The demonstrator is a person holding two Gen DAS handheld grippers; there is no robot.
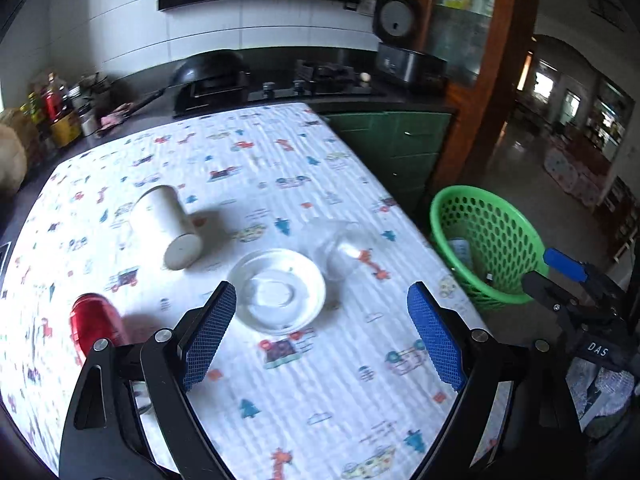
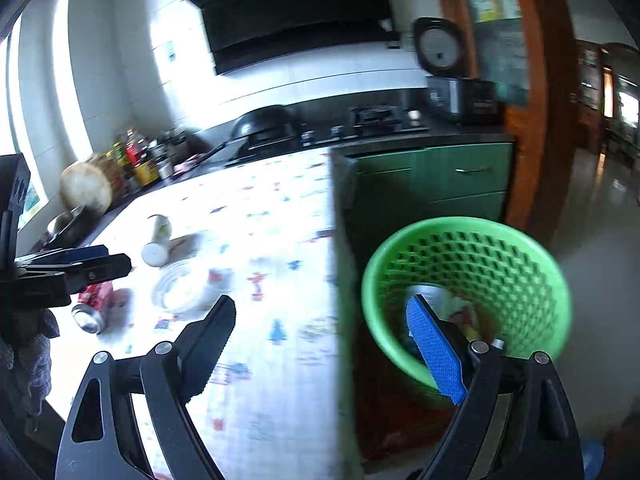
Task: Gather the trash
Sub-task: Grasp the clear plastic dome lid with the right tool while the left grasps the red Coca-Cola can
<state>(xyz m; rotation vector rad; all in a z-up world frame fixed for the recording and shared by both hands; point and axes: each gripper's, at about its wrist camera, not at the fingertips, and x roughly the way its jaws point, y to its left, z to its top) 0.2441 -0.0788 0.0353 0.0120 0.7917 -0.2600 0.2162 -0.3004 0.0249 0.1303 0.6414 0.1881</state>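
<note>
From the left wrist camera: left gripper over the near part of the surface, fingers spread wide, nothing between the pads. Just beyond the fingertips, a white round plastic lid lying flat near the middle of the printed cloth. Touching its far right rim, a clear plastic cup on its side. Toward the left edge, a white paper cup tipped over, and nearer the left near corner a red can on its side, partly hidden behind the left finger. Off the right edge, on the floor, a green perforated basket with some trash inside. Right gripper visible beside the basket.

From the right wrist camera, blurred: right gripper straddling the right edge of the surface, fingers wide apart and empty. Basket just beyond the right finger, scraps within, not identifiable. Lid, paper cup and can on the cloth to the left, left gripper above the can.
</note>
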